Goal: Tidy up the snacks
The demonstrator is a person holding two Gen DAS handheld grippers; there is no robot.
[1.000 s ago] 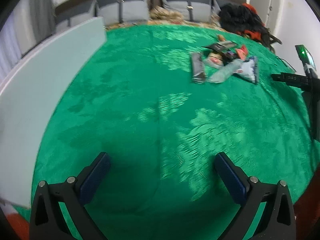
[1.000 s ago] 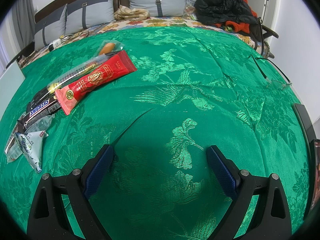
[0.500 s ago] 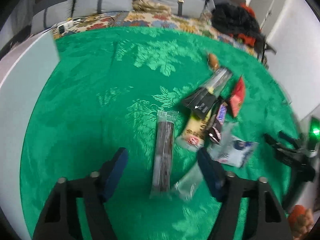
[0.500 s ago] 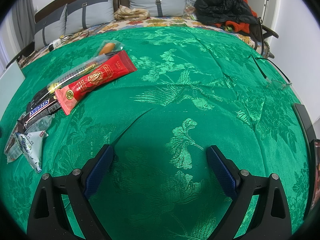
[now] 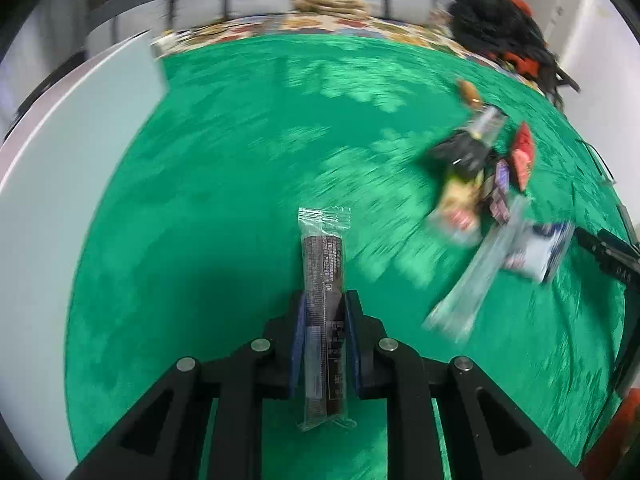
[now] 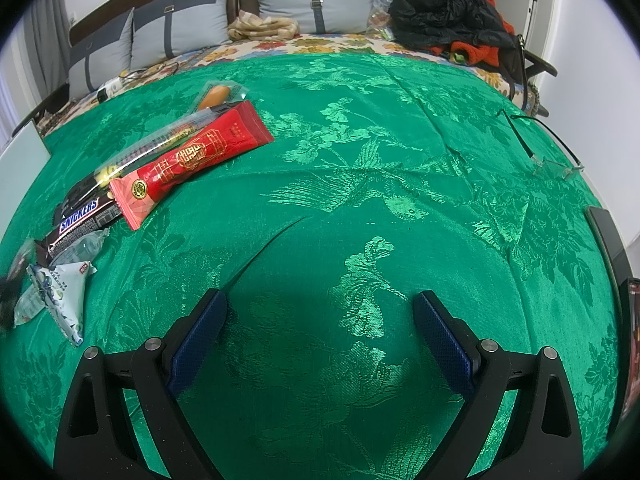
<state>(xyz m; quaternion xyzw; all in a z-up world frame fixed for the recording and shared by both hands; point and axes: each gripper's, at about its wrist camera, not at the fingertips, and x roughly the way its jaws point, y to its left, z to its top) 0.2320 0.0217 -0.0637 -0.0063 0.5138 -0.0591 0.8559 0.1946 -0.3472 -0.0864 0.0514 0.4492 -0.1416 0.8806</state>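
Note:
My left gripper [image 5: 325, 300] is shut on a long dark snack bar in a clear wrapper [image 5: 323, 264], which sticks out forward over the green cloth [image 5: 240, 168]. The rest of the snack pile [image 5: 480, 192] lies blurred to its right. In the right wrist view my right gripper [image 6: 320, 312] stands open over bare cloth with nothing between its fingers. To its left lie a red packet [image 6: 192, 160], a Snickers bar [image 6: 80, 220], a white-and-blue packet [image 6: 60, 296] and an orange sausage snack [image 6: 216, 96].
A white panel [image 5: 72, 152] borders the cloth on the left. Grey cushions [image 6: 180, 28] and a heap of black and red clothes [image 6: 452, 16] lie at the far end. Eyeglasses [image 6: 552, 164] rest on the cloth at the right, and a dark device [image 6: 608, 240] lies at the right edge.
The left gripper swung across to the snack pile, closed from wide open onto the dark bar and carried it left, clear of the pile. The right gripper has stayed still and open.

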